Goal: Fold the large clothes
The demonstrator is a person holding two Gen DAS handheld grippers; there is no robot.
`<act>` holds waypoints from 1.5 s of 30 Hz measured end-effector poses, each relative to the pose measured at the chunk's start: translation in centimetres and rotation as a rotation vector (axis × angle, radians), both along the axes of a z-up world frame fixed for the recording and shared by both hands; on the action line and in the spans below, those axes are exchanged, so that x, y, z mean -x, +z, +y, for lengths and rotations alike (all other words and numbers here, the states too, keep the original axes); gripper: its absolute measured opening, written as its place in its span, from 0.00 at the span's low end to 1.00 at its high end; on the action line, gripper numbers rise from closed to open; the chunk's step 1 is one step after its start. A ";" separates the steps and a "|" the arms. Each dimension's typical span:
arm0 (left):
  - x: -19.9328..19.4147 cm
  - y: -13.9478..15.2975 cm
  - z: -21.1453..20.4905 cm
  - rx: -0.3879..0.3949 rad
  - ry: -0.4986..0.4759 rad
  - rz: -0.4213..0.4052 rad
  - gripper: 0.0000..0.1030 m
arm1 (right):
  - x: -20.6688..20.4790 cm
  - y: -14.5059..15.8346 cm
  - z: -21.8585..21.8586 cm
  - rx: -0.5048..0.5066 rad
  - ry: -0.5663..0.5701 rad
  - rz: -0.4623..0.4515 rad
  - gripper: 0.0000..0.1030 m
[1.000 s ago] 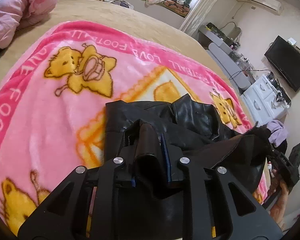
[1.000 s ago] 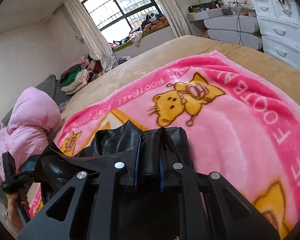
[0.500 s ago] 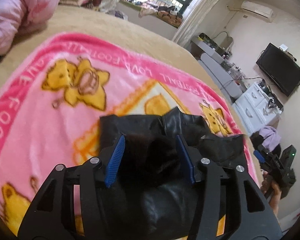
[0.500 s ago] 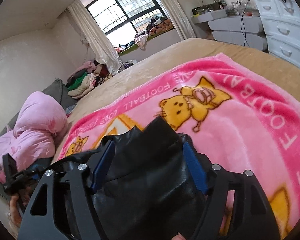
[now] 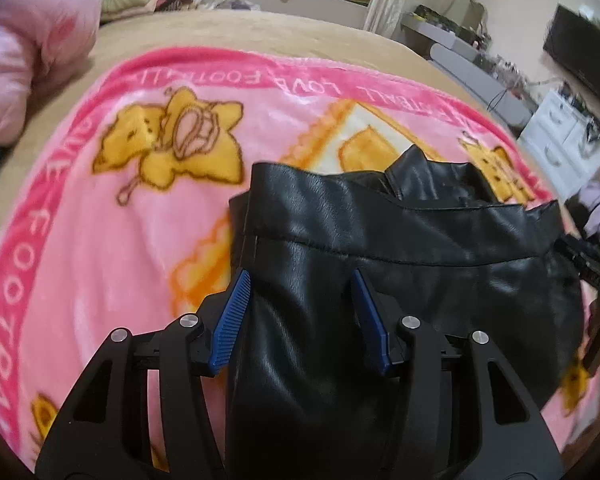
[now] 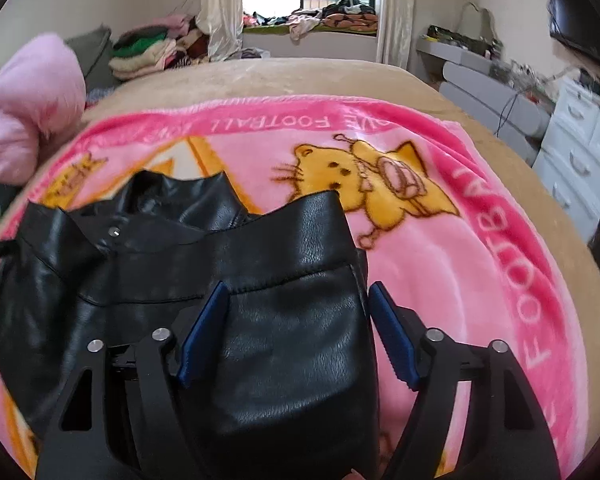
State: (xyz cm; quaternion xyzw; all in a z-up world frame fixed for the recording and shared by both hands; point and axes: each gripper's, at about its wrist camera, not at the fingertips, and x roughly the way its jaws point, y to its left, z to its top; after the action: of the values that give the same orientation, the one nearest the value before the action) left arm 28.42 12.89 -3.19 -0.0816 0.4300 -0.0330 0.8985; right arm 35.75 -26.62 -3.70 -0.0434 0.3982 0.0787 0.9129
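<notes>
The black leather jacket [image 5: 400,248] runs off the bottom edge in both wrist views, its lower part hidden under the gripper frames. It covers the pink blanket's [image 5: 100,240] middle. The television [image 5: 580,52] is blurred and cropped.

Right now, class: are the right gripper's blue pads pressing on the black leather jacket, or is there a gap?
Apart. In the right wrist view the right gripper has closing jaws astride the black leather jacket, and pink blanket shows between jacket and one pad.

Left gripper [image 5: 300,300] jaws apart over black leather jacket [image 5: 400,248] on pink blanket [image 5: 100,220].
</notes>
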 end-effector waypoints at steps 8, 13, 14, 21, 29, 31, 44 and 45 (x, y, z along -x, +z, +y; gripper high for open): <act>0.6 2.5 -0.1 -0.072 -0.005 -0.104 0.03 | 0.9 3.5 -2.8 -0.145 -0.041 -0.107 0.11; 0.5 5.9 1.3 0.005 0.018 -0.205 0.02 | -0.2 5.1 -4.8 -0.287 -0.091 -0.178 0.10; 0.2 6.0 1.4 0.011 0.023 -0.211 0.02 | -0.4 4.9 -4.8 -0.289 -0.097 -0.181 0.10; -3.3 3.6 1.1 -0.020 0.030 -0.163 0.02 | -3.3 1.8 -5.0 -0.270 -0.152 -0.123 0.09; -5.4 -0.1 0.9 -0.034 0.052 -0.068 0.03 | -4.9 -1.4 -4.7 -0.229 -0.189 -0.046 0.09; -5.5 -0.8 1.0 -0.031 0.058 -0.057 0.04 | -5.1 -2.0 -4.6 -0.216 -0.193 -0.030 0.11; -5.6 -1.8 1.3 -0.034 0.068 -0.037 0.09 | -5.5 -3.3 -4.8 -0.216 -0.206 0.031 0.15; -5.6 -1.8 1.2 -0.039 0.067 -0.038 0.09 | -5.4 -3.3 -5.0 -0.224 -0.210 0.036 0.16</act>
State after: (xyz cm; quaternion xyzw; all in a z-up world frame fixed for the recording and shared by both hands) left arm 34.06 14.12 -5.01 -0.0778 0.4105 0.0039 0.9085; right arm 41.19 -31.61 -6.97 0.1020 0.4054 0.0273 0.9080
